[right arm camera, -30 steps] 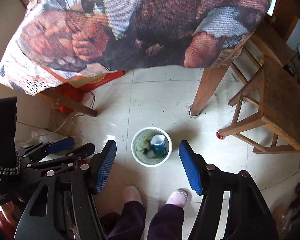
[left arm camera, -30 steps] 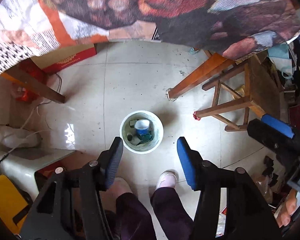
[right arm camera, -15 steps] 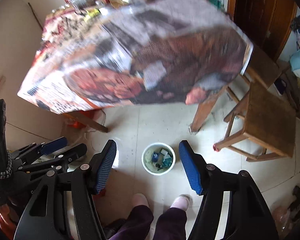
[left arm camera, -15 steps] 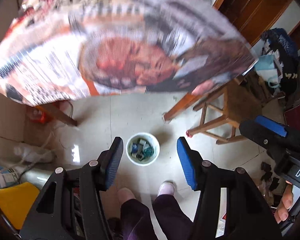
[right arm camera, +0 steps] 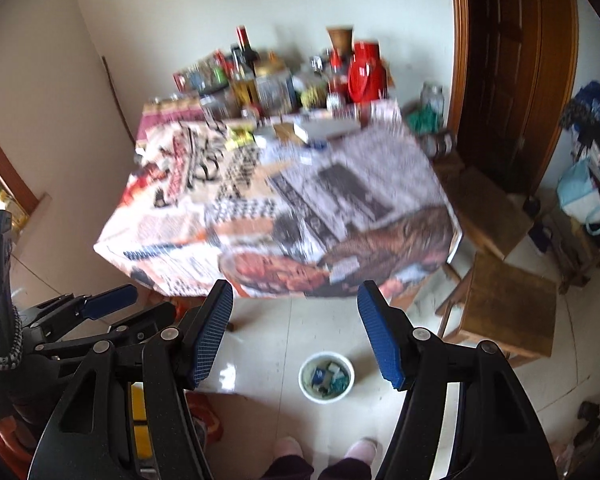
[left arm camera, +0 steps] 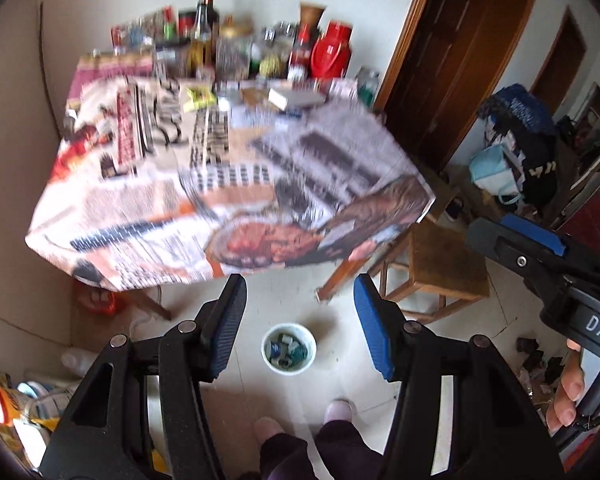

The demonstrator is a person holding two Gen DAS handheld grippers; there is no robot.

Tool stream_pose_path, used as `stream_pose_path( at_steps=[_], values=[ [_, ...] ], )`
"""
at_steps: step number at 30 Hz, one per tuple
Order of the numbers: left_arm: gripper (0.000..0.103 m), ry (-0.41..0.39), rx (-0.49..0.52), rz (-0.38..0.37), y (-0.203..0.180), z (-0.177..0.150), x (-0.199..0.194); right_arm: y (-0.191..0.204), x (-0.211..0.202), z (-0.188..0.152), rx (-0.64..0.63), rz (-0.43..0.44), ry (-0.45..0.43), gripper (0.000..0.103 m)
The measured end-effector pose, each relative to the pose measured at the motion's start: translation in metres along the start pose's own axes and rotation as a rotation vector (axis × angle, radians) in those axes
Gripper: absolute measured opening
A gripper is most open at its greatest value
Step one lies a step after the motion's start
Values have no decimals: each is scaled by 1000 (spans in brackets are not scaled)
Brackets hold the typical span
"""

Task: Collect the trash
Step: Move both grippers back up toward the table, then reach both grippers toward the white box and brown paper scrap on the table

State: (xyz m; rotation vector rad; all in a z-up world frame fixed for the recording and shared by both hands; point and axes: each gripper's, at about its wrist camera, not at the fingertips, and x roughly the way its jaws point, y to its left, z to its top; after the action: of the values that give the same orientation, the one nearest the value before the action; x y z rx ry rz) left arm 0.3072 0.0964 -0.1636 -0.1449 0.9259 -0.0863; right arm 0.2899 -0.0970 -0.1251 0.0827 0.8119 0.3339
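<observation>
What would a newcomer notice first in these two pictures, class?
The table under a busy printed cloth fills the middle, with bottles and a red flask crowded at its far edge. On the floor before it stands a small white bin holding scraps, framed by the open right tool.

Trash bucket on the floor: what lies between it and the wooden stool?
Only bare floor tile, in both wrist views. The white trash bucket stands apart from the wooden stool, with no object between them.
</observation>
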Motion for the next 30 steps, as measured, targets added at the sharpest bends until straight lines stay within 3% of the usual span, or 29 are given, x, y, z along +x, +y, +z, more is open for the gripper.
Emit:
stream_pose_path(
  at_steps=[9,14,20,30],
  values=[
    [56,-159,86,-28,5,20,-75,28,-55,17,14,-65,-156,61],
    [62,-223,101,-24,6,30,-93,33,-72,25,21,-69,-231,70],
    [83,-258,105,4,8,49,-88,32,-69,43,19,-81,-272,71],
    [84,-281,80,46,-5,112,-39,-5,-25,97,-14,-48,-279,71]
  ],
)
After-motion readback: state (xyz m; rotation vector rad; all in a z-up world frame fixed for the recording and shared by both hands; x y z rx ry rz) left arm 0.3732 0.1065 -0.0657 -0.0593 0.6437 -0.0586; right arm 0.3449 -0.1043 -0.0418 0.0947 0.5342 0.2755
